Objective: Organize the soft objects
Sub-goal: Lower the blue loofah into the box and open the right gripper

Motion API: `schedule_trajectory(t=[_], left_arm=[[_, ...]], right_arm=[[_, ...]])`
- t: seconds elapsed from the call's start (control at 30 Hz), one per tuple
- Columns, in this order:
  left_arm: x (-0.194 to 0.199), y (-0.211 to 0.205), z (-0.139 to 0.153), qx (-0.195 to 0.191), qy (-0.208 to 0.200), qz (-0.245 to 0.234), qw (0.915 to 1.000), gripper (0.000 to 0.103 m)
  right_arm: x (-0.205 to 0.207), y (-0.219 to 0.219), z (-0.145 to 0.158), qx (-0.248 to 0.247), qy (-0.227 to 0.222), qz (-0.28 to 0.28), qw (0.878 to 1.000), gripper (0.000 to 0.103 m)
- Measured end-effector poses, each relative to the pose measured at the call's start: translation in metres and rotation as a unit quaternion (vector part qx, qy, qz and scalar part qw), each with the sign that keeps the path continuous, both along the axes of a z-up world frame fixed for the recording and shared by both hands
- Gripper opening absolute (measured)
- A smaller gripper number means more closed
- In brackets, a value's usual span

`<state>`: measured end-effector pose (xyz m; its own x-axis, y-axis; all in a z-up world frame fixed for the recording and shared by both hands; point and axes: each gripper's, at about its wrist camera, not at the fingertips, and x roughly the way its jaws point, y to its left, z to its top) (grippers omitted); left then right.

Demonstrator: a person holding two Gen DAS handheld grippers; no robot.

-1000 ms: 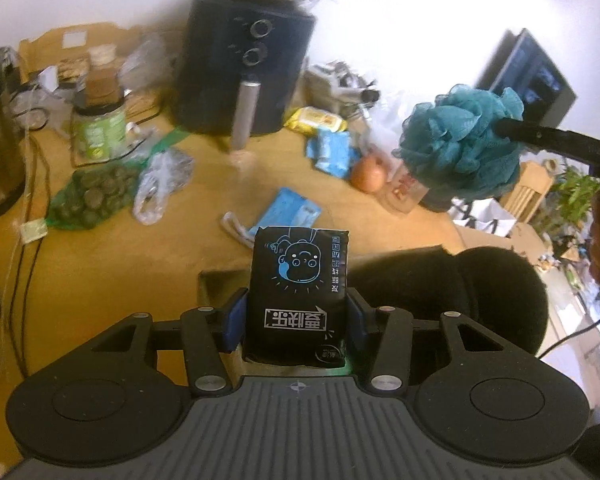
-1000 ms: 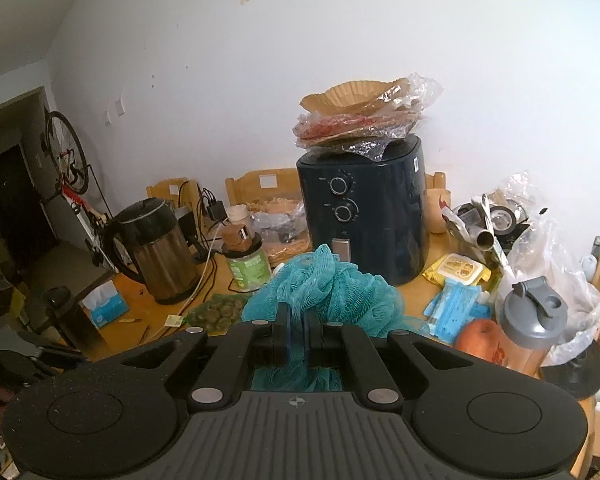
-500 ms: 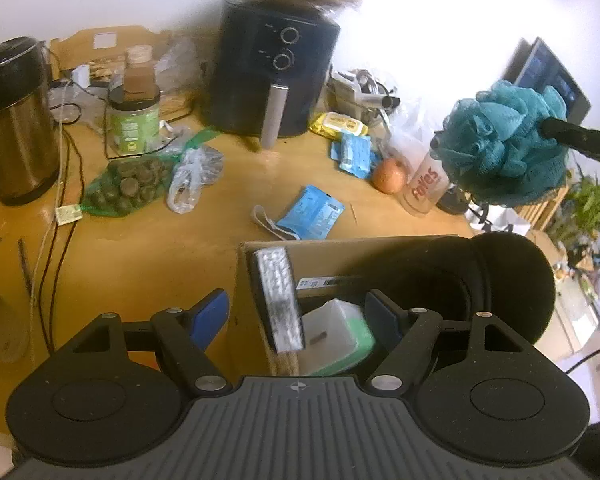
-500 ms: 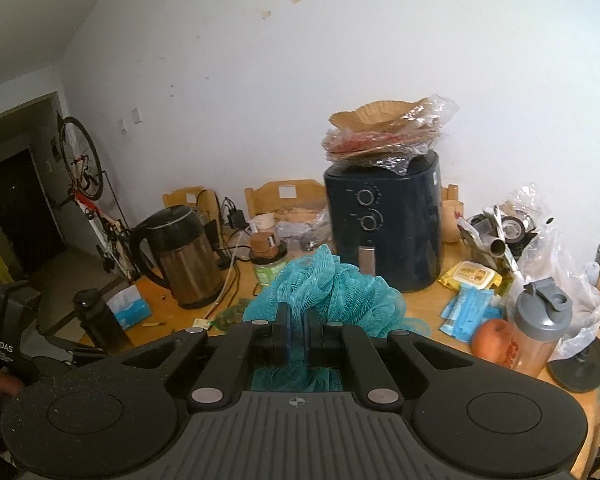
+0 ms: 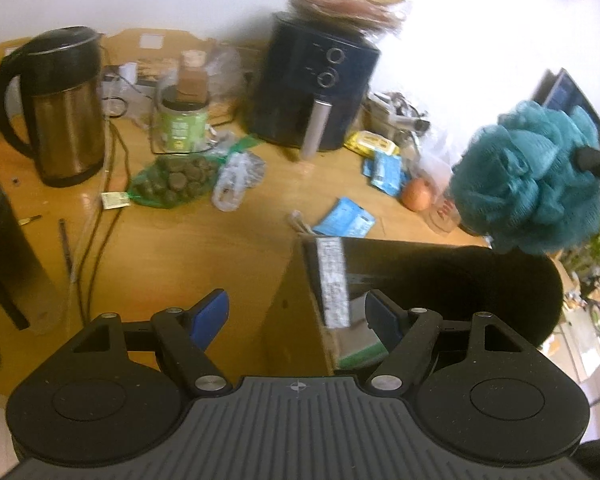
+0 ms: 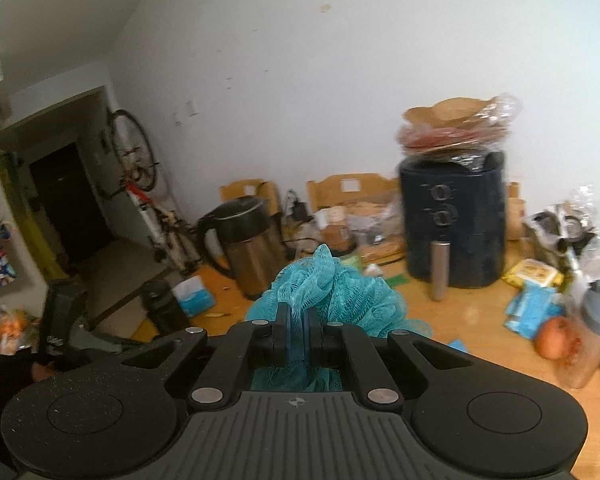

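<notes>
Teal bath pouf (image 5: 528, 180), netted, frilly, round and squashy, held in the air at right, above the far right corner of the cardboard box (image 5: 300, 292). Same pouf bunched just ahead of the right tongs (image 6: 298, 330) in the right wrist view. Right tongs pinched fully shut on a fold of the mesh. Left tongs (image 5: 296, 316) spread wide, blue pads bare, nothing between them, hovering over the near left edge of the box.

Largest first: wooden counter (image 5: 180, 248), smooth and yellowish, cluttered. Navy air fryer (image 5: 316, 92) at far centre, rounded, glossy, crinkled plastic-wrapped paper liners on top. Steel kettle (image 5: 60, 108) far left, brushed metal, black handle. Box near right, stiff brown card, open top, white label strip on the rim; a green-and-white soft pack (image 5: 356, 344) inside; dark soft mass filling its right side, not identifiable.

Step judged: pouf in transit to the box, left tongs free. Next move likely calls for lowering the pouf over the open top, then parting the right tongs; mesh may snag on the pads.
</notes>
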<state>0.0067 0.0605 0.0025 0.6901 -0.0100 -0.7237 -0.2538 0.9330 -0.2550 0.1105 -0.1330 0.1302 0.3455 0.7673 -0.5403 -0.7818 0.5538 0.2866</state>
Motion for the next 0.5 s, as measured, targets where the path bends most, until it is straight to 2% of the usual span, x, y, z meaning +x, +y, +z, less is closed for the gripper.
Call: schedule_trajectory(t=[0.23, 0.33, 0.5], left_arm=[[-0.013, 0.015, 0.002, 0.005, 0.0, 0.031, 0.9995, 0.075], [-0.018, 0.017, 0.001, 0.003, 0.001, 0.04, 0.9992, 0.075], [-0.026, 0.014, 0.0, 0.0, 0.004, 0.04, 0.9992, 0.075]], right_arm=[[-0.022, 0.028, -0.007, -0.009, 0.001, 0.051, 0.999, 0.008], [-0.031, 0.046, -0.027, -0.049, 0.007, 0.074, 0.996, 0.008], [-0.05, 0.069, -0.08, -0.139, 0.031, 0.095, 0.985, 0.009]])
